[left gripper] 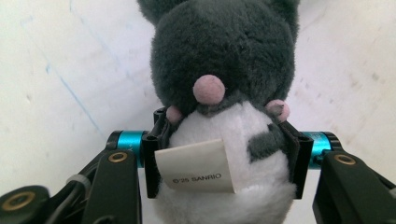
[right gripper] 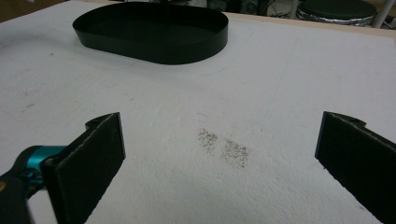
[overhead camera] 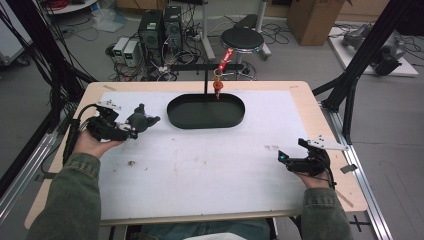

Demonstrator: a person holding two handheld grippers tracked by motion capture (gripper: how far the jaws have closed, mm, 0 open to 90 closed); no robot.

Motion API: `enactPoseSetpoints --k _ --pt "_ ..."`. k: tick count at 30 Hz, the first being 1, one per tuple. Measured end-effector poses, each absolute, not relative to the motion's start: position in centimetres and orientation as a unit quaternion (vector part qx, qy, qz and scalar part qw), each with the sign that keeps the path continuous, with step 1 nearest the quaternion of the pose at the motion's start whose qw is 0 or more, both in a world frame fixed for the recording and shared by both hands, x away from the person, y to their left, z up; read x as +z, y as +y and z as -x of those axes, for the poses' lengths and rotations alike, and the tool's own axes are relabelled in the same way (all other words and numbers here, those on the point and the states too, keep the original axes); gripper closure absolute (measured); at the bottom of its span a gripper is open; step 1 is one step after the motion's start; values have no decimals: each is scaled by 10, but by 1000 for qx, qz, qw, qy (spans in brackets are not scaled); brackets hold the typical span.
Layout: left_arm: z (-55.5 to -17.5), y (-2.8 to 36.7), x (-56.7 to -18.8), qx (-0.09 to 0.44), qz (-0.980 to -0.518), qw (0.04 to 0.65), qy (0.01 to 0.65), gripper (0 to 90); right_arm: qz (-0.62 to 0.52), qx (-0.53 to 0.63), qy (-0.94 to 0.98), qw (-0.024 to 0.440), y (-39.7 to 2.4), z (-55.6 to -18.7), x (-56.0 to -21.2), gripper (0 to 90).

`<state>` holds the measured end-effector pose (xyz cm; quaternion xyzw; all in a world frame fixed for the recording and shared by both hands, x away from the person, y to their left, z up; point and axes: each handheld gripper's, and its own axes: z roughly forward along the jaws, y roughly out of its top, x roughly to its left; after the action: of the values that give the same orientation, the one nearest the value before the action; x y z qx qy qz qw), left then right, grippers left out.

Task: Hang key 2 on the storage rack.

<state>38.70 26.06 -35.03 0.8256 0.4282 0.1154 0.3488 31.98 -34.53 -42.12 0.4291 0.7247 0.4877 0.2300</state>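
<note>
place: lab | evidence: computer towers (overhead camera: 160, 27), floor cables (overhead camera: 80, 32), black frame struts (overhead camera: 372, 45)

Your high view looks down and forward from above your side of the worktop (overhead camera: 200, 165), far enough back to take in its whole white surface, your forearms at the bottom edge and the floor clutter beyond. Your left gripper view rides on the left hand-held gripper (overhead camera: 131, 127) and faces along its jaws — it sits very close to the grey plush toy (left gripper: 224, 88), with pale worktop behind. Your right gripper view rides on the right hand-held gripper (overhead camera: 291, 160) low over the worktop, facing across it toward the far edge. This one shares with the high view the black oval tray (right gripper: 154, 32) — also the speckled stain (right gripper: 224, 147) and the round stool (right gripper: 345, 9).
</note>
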Motion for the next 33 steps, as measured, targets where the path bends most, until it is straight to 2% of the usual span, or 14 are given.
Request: enactPoseSetpoints --k 17,33 --pt "-413 225 -303 133 -836 342 409 482 -428 503 718 219 -346 -329 -422 5" --pt "-436 194 -281 140 -833 367 391 481 -425 501 723 212 -345 -333 -424 5"
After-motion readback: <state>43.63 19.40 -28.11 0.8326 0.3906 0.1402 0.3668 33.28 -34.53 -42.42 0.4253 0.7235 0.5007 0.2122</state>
